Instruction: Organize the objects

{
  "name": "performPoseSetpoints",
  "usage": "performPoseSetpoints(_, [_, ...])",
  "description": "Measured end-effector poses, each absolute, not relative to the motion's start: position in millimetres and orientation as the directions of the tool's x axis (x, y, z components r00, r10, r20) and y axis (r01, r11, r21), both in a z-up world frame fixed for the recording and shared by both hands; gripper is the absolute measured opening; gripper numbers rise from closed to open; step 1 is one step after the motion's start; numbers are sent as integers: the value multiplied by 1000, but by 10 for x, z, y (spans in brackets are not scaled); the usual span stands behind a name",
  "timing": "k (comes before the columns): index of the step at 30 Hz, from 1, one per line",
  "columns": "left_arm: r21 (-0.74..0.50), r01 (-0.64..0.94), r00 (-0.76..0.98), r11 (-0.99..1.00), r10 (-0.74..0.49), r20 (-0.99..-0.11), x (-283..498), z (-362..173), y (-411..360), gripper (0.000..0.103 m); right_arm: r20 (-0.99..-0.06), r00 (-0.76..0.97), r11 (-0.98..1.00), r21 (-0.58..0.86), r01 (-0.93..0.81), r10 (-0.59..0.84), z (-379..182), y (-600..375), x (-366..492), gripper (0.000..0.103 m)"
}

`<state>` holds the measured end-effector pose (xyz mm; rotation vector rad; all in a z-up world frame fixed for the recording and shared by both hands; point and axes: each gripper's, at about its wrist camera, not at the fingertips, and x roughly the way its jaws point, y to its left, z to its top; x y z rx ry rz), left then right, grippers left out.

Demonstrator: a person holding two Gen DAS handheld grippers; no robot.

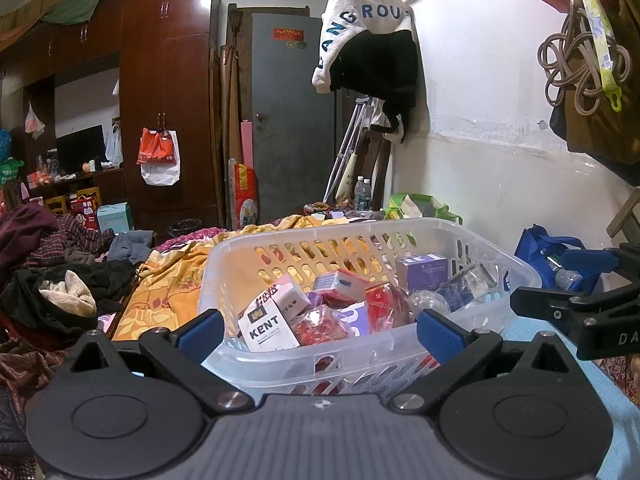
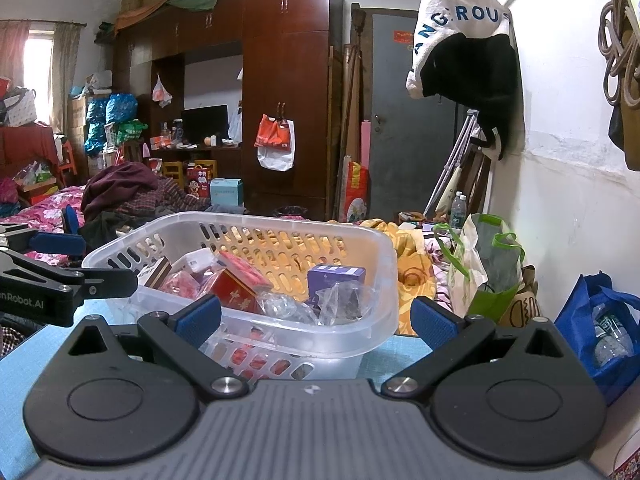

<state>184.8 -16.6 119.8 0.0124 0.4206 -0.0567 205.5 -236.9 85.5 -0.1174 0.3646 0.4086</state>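
- Clear plastic basket (image 1: 360, 240) with slotted walls sits on my light blue table (image 2: 24, 352), straight ahead of both my grippers.
- My left gripper (image 1: 320, 334) is spread wide with nothing between its blue pads (image 1: 200, 332); the basket's near wall lies just beyond them.
- My right gripper (image 2: 316, 320) is likewise wide apart and holds nothing, facing the basket's near right corner.
- Inside the basket lie a white Kent pack (image 1: 266, 326), a red box (image 2: 236, 292), a purple box (image 2: 336, 276) toward the far right, and crinkled clear wrap (image 2: 280, 304).
- In the left view my right gripper shows at the right edge, beside the basket; in the right view my left one shows at the left edge.
- A blue bag (image 2: 600, 320) stands right of the table, and a yellow blanket (image 1: 168, 280) lies behind the basket.
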Motion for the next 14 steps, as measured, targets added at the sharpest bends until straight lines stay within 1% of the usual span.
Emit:
performPoseSetpoints(10, [-9,61,917,998,-60,-395,1855,1191,-194,103,-370,854,912,-38,-409,367,852,-2364,2053,103])
performPoseSetpoints(14, [14,48,923,999,-39,-384,1854,1181,-228,103,-371,852,911,-36,-410,368,837,-2336,2066,103])
